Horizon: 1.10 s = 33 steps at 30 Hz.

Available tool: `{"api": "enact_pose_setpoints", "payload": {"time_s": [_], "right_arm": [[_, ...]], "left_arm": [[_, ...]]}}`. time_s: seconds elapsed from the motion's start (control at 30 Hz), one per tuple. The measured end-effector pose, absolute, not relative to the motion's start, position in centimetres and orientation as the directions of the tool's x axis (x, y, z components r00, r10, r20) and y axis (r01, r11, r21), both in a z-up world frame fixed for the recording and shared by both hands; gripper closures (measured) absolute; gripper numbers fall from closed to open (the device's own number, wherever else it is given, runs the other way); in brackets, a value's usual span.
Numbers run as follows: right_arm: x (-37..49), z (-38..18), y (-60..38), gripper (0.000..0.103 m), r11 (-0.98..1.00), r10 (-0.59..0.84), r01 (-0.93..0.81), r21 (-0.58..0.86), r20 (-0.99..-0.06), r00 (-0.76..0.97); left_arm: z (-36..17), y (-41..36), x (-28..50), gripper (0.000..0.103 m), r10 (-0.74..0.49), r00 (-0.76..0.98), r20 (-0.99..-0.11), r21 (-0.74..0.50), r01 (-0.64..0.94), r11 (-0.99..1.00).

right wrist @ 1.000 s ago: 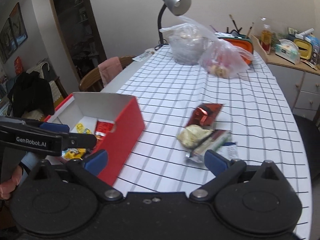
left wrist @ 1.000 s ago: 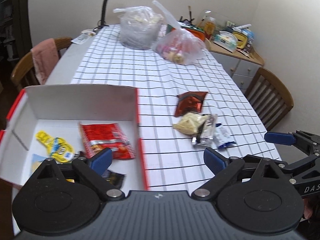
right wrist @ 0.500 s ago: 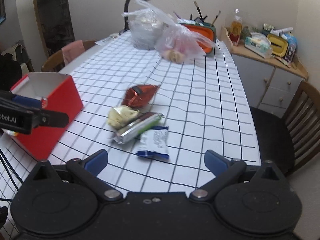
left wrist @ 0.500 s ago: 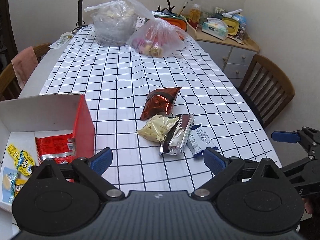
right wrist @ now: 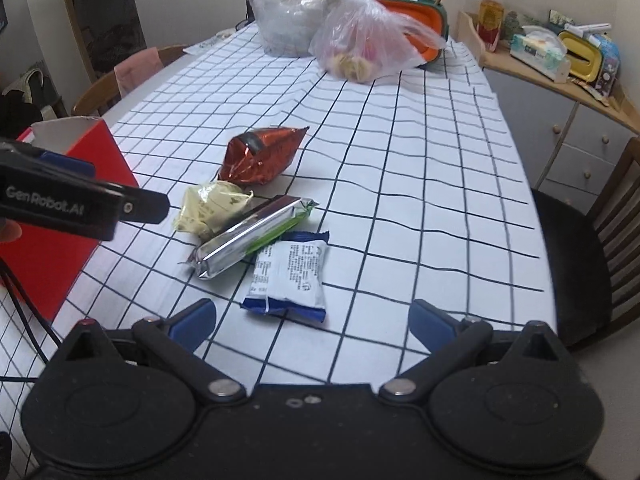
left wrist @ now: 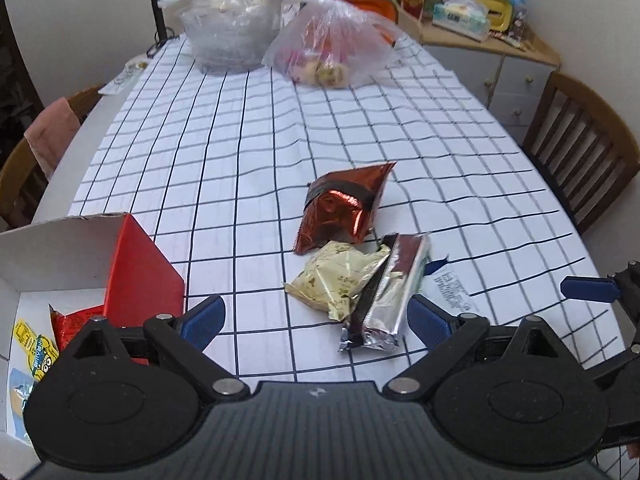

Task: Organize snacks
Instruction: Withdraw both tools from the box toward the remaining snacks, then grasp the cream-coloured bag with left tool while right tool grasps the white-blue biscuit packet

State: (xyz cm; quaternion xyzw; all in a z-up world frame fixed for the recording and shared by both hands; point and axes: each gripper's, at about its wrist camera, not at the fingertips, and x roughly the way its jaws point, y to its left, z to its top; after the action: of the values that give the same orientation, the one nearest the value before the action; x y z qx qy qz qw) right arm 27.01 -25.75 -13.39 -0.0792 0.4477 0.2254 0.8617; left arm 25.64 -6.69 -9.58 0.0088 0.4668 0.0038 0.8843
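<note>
Both tongs hover over the near table edge with their blue fingers spread wide and nothing between them: the left gripper point(left wrist: 316, 322) above the silver bar, the right gripper point(right wrist: 312, 318) just short of the blue-and-white packet point(right wrist: 289, 274); that packet lies nearest the edge, flat on the checked tablecloth point(right wrist: 420, 168); touching it, the silver bar point(right wrist: 248, 236) leans on the pale yellow packet point(right wrist: 210, 210), with the red foil packet point(right wrist: 260, 156) just behind (four snacks in one loose cluster). Bare cloth runs open to the right and beyond the cluster up to two plastic bags point(left wrist: 280, 28) at the far end; the red box point(left wrist: 140, 276) stands close on the left. Only the left view looks into the box, showing a red wrapper point(left wrist: 78, 322) and a yellow packet point(left wrist: 34, 350); the blue-and-white packet is mostly hidden there.
</note>
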Motion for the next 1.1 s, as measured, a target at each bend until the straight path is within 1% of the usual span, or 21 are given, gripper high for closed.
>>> {"api": "enact_pose_setpoints", "payload": {"time_s": [0.1, 0.23, 0.47, 0.53, 0.57, 0.7, 0.83, 0.93, 1.0, 1.03, 1.07, 1.1], "right_arm": [[27.7, -14.2, -25.0, 0.002, 0.882, 0.310, -0.469, 0.053, -0.814, 0.491], [28.7, -15.2, -24.3, 0.004, 0.889, 0.272, -0.457, 0.017, -0.823, 0.499], [30.3, -16.9, -23.5, 0.008, 0.879, 0.276, -0.474, 0.039, -0.853, 0.443], [30.7, -17.1, -23.2, 0.009, 0.880, 0.271, -0.473, 0.036, -0.856, 0.440], [30.9, -17.2, -23.2, 0.011, 0.879, 0.275, -0.476, 0.040, -0.857, 0.436], [31.3, -17.6, -22.8, 0.012, 0.875, 0.274, -0.483, 0.039, -0.862, 0.426], [31.8, -17.9, -22.5, 0.017, 0.876, 0.274, -0.480, 0.046, -0.867, 0.416], [32.1, -17.9, -22.4, 0.018, 0.875, 0.285, -0.481, 0.059, -0.865, 0.412], [32.0, -17.9, -22.0, 0.021, 0.867, 0.287, -0.495, 0.050, -0.863, 0.415], [32.0, -17.8, -21.9, 0.025, 0.866, 0.283, -0.498, 0.043, -0.863, 0.418], [31.9, -17.8, -21.8, 0.030, 0.865, 0.279, -0.501, 0.036, -0.863, 0.421], [31.9, -17.7, -21.7, 0.032, 0.862, 0.282, -0.506, 0.034, -0.862, 0.422]], "left_arm": [[-10.5, -6.4, 26.8, 0.005, 0.040, 0.543, -0.839, 0.034, -0.022, 0.999], [-10.9, -6.6, 28.2, 0.005, 0.038, 0.539, -0.841, 0.023, -0.034, 0.999], [-12.6, -6.7, 30.4, 0.005, 0.020, 0.494, -0.869, 0.024, 0.003, 1.000], [-13.3, -6.7, 31.0, 0.005, 0.033, 0.480, -0.877, 0.036, -0.002, 0.999], [-13.5, -6.6, 31.2, 0.005, 0.035, 0.476, -0.879, 0.038, -0.003, 0.999], [-14.3, -6.0, 32.2, 0.005, 0.016, 0.449, -0.894, 0.015, -0.007, 1.000], [-14.8, -5.9, 32.7, 0.005, -0.018, 0.431, -0.902, -0.022, -0.004, 1.000], [-15.2, -5.5, 33.1, 0.007, -0.048, 0.414, -0.909, -0.060, -0.017, 0.998], [-15.5, -5.2, 33.3, 0.009, -0.058, 0.402, -0.914, -0.075, -0.027, 0.997], [-15.6, -5.1, 33.4, 0.010, -0.062, 0.398, -0.915, -0.080, -0.028, 0.996], [-15.7, -5.0, 33.5, 0.013, -0.064, 0.394, -0.917, -0.083, -0.033, 0.996], [-15.8, -4.9, 33.5, 0.016, -0.069, 0.389, -0.919, -0.091, -0.038, 0.995]]}}
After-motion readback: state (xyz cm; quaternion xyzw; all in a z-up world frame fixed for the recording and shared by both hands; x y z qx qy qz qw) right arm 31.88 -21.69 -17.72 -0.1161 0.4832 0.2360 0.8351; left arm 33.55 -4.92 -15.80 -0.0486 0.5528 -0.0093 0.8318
